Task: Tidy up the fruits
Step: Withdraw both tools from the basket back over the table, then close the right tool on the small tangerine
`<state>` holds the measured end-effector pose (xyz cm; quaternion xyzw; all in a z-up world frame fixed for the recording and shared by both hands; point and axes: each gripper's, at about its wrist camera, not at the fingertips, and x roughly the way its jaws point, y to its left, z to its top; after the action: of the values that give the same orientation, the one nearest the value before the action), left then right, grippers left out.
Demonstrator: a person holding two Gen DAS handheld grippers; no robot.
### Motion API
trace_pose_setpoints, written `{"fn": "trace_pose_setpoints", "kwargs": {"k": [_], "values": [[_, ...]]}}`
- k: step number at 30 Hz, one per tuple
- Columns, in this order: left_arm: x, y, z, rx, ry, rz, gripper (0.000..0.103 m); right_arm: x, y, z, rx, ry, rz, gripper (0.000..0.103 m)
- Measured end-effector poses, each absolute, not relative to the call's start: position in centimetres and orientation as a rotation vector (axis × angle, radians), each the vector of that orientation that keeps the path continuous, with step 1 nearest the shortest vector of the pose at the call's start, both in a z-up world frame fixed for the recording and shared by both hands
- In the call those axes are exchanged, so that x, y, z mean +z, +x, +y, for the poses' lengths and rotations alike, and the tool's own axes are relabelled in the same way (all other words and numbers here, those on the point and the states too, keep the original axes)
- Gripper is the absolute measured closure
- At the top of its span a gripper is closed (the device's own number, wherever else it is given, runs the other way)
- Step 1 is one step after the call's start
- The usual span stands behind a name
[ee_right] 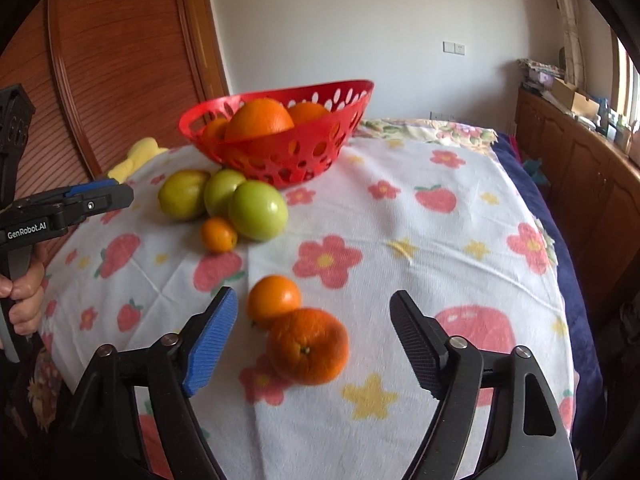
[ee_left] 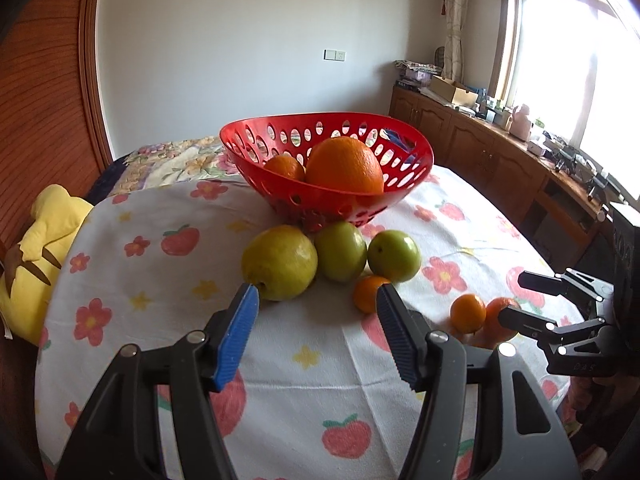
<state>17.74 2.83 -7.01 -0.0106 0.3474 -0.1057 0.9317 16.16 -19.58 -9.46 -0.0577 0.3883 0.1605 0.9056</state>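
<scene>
**Desk:** On the flowered tablecloth point(ee_right: 400, 216), where does the fruit lie?

**Photographer:** A red perforated basket point(ee_left: 256, 172) stands at the far side holding a large orange point(ee_left: 344, 166) and smaller ones. Just in front of it a yellow-green pear point(ee_left: 280, 262) and two green apples point(ee_left: 342, 252) point(ee_left: 394, 256) sit touching in a row, with a small tangerine point(ee_left: 368, 294) beside them. Nearer the right gripper point(ee_right: 314, 338), two more oranges point(ee_right: 274, 300) point(ee_right: 308, 346) rest against each other on the cloth.

**Desk:** And the grippers?

**Photographer:** Both are spread wide and grasp nothing. The left gripper point(ee_left: 316, 320) hovers before the pear and tangerine; the right frames the orange pair.

**Desk:** Any readable writing?

**Photographer:** "GenRobot.AI" in white on the left gripper's side, seen from the right wrist camera. A yellow plush toy point(ee_left: 44, 248) lies at the table's left edge.
</scene>
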Motion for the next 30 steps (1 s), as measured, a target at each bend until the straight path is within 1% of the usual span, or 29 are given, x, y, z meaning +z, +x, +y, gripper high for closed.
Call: {"fn": "trace_pose_setpoints", "kwargs": {"k": [6, 10, 16, 18, 20, 30], "values": [[-7.7, 17.7, 2.2, -0.201, 0.001, 0.711, 0.04, -10.3, 16.2, -19.8, 0.332, -0.122, 0.825, 0.035], [-8.2, 17.9, 2.2, -0.198, -0.012, 0.712, 0.037, -10.9, 16.2, -19.9, 0.335, -0.128, 0.845, 0.038], [-9.0, 18.3, 1.3, -0.222, -0.02, 0.733, 0.036, -11.4, 16.2, -19.9, 0.357, -0.13, 0.86, 0.042], [-9.2, 18.5, 1.0, -0.223, -0.022, 0.732, 0.036, -11.7, 16.3, -19.8, 0.37, -0.135, 0.871, 0.05], [-9.2, 18.7, 0.8, -0.219, -0.022, 0.726, 0.036, -11.8, 16.3, -19.5, 0.374, -0.138, 0.876, 0.054], [-10.0, 20.1, -0.6, -0.236, -0.001, 0.774, 0.036, -12.0, 16.6, -19.6, 0.385, -0.117, 0.877, 0.055]]}}
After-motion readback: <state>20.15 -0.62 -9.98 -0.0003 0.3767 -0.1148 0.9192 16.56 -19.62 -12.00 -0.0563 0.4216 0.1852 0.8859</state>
